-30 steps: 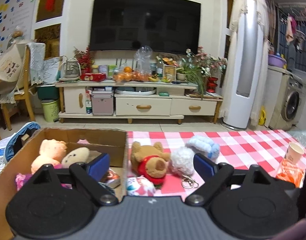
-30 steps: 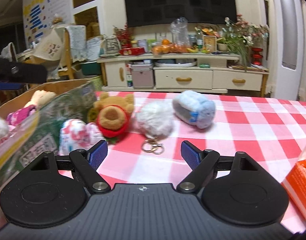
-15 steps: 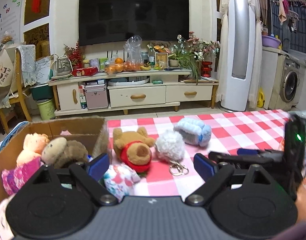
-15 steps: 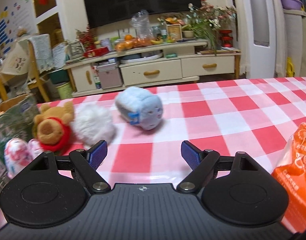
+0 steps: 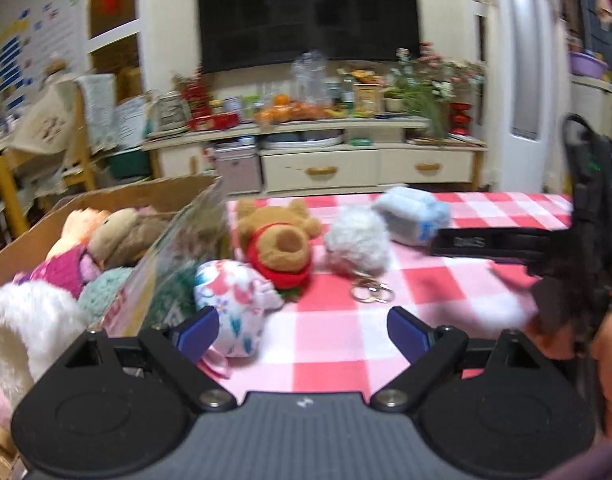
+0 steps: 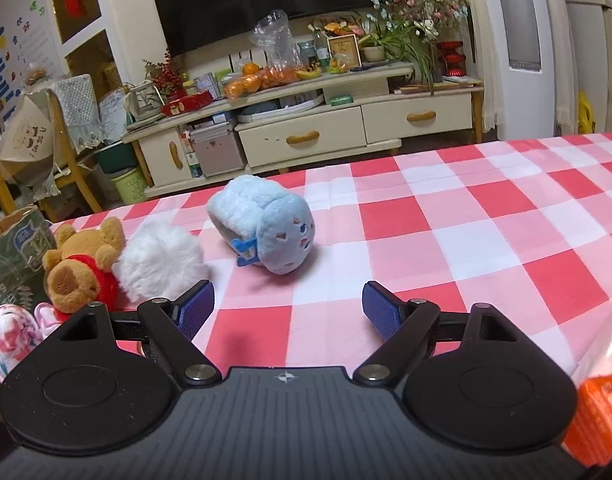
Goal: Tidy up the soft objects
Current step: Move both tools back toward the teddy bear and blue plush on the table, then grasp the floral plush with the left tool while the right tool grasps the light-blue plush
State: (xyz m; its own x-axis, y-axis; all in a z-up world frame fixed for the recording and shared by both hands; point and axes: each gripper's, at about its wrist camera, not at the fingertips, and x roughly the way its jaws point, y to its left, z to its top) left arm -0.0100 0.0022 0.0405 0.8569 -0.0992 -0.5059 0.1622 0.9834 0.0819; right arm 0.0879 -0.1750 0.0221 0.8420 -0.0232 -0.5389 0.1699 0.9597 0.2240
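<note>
We are holding both grippers wide open with nothing in either: the right gripper (image 6: 287, 306) is facing the blue plush (image 6: 265, 226) at frame centre, the left gripper (image 5: 301, 330) is hanging low beside the flowered plush (image 5: 235, 300).

We are risking a glancing grip on the blue plush, which could roll away on the checked surface (image 6: 486, 232). The white pompom (image 6: 157, 262) is touching the bear (image 6: 79, 276), so its key rings (image 5: 372, 292) may be snagging when lifted. The cardboard box (image 5: 105, 200) at left is looking nearly full.

The left view is blurring; the right gripper there is cut off at the right edge, and an orange packet (image 6: 598, 420) is only partly showing.
</note>
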